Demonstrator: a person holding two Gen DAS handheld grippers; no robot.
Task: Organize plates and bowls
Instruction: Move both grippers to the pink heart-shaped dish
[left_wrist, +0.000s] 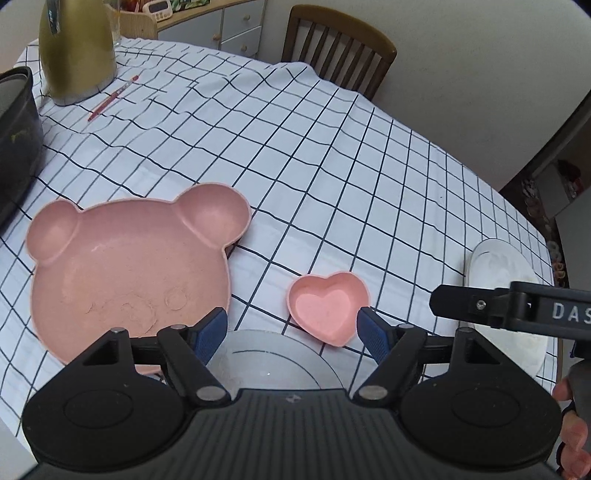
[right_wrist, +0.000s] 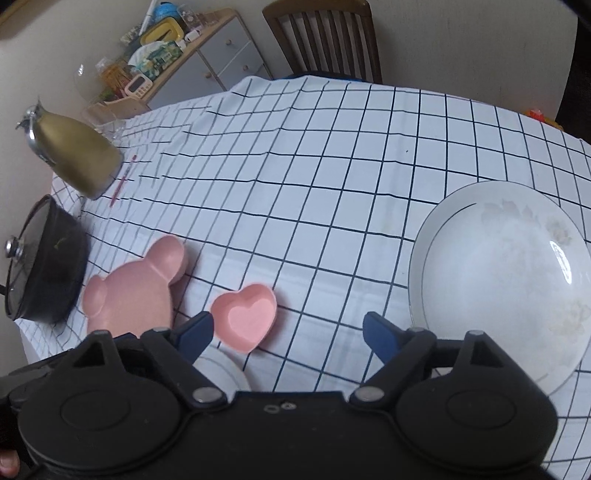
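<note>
A pink bear-shaped plate lies on the checked tablecloth at the left. To its right sits a small pink heart-shaped bowl. A small white plate with a dark rim line lies just below my left gripper, which is open above it with nothing between its blue fingers. A large white plate rests at the right. My right gripper hangs open over bare cloth, between the heart bowl and the large plate.
A gold kettle, a red pen and a black lidded pot stand at the far left. A wooden chair is at the table's far side. A hand holds the right gripper.
</note>
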